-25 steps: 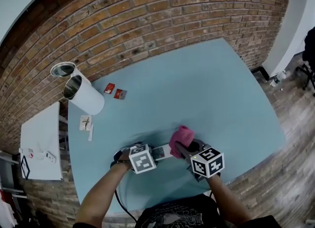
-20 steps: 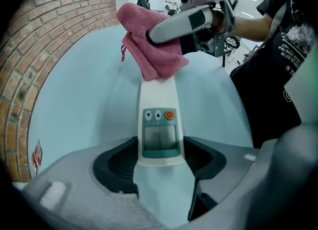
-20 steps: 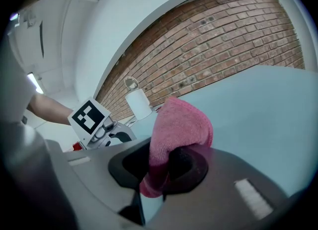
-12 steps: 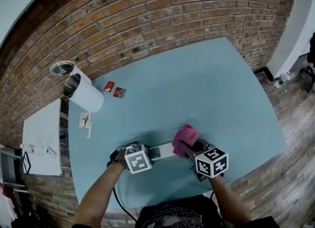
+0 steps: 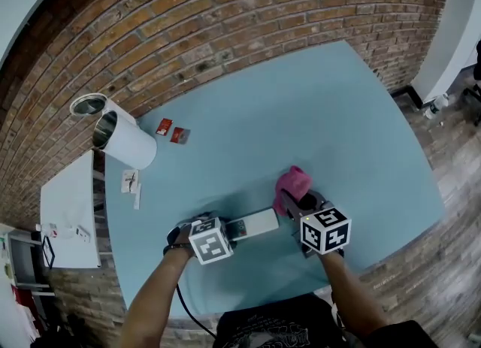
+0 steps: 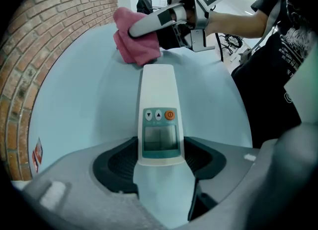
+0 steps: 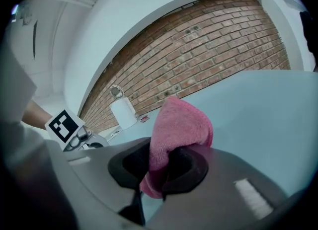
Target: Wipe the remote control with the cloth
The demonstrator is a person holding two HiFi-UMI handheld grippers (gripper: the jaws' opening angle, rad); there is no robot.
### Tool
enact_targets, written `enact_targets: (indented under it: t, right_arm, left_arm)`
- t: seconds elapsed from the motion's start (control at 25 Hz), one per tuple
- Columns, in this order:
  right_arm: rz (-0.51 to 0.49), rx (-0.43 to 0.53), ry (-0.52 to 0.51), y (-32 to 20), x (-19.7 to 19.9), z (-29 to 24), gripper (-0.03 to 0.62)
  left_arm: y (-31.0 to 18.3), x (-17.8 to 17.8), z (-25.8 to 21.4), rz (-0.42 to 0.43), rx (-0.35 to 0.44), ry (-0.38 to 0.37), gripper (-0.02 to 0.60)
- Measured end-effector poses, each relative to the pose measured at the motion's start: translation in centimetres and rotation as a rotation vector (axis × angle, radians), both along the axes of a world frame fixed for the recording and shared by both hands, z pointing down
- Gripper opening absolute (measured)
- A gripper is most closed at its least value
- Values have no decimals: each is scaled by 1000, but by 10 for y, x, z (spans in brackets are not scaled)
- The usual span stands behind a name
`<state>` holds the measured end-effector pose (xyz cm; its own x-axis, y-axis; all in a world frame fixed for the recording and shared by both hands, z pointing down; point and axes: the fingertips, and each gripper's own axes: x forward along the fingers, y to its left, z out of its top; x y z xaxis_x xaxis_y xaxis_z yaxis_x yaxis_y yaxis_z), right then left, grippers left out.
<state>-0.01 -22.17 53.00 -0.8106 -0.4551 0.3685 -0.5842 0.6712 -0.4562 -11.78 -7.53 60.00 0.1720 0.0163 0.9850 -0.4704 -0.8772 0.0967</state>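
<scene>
The left gripper (image 6: pixel 160 162) clamped the near end of the remote control (image 6: pixel 158 105) on the table (image 5: pixel 301 113). The right gripper (image 7: pixel 166 167) pinched the cloth (image 7: pixel 181 124) just past the remote's far end. Wiping well likely called for light lengthwise strokes.

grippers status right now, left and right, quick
Left gripper: fingers closed on the near end of the white rectangular plastic remote control.
Right gripper: fingers closed on the crumpled pink fabric cloth.
</scene>
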Motion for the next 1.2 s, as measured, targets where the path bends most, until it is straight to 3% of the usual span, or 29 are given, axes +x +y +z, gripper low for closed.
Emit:
enact_targets:
  t: [0.24, 0.8, 1.2]
  right_arm:
    - [-19, 18, 51, 13, -9, 5, 63]
    - [99, 19, 113, 39, 9, 5, 63]
    - [145, 7, 142, 62, 16, 5, 63]
  left_arm:
    - [1, 1, 0, -4, 18, 32, 281]
    - [0, 2, -1, 5, 43, 96, 282]
    - [0, 3, -1, 11, 29, 74, 282]
